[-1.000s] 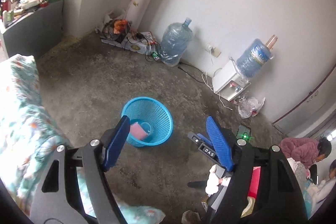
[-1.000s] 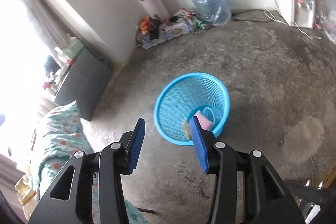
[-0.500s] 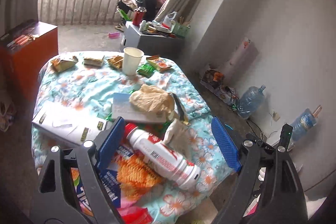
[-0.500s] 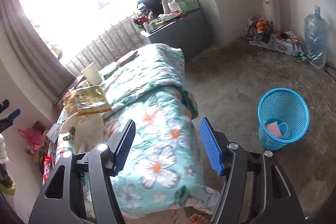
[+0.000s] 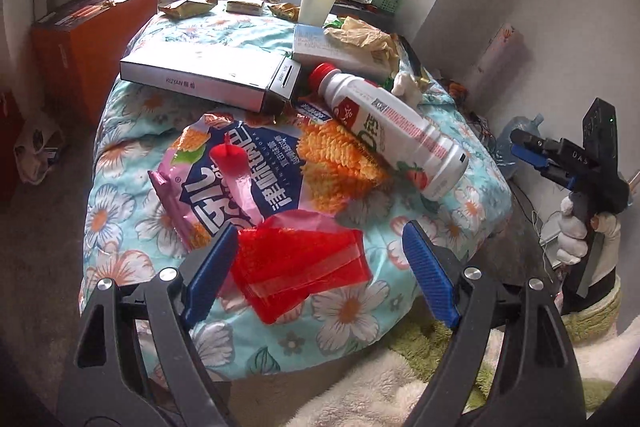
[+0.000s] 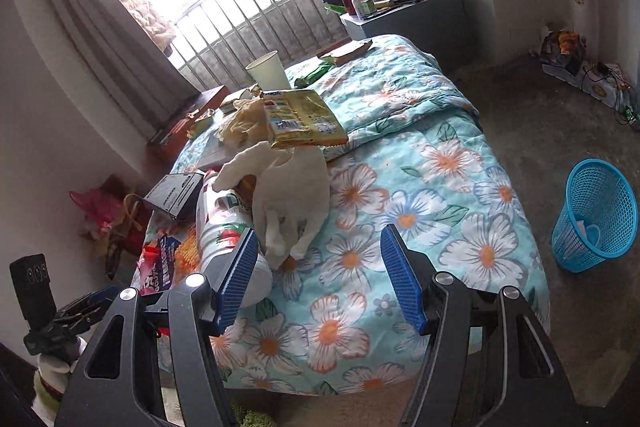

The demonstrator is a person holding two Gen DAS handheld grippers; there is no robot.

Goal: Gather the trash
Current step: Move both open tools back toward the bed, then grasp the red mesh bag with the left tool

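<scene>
Left gripper: we tilt it down over the bed's near edge, jaws spread, nothing held, red wrapper beneath | Right gripper: tilted down, jaws spread, empty, bottle just left | Trash strewn on bed | Bin on floor, far right.
</scene>
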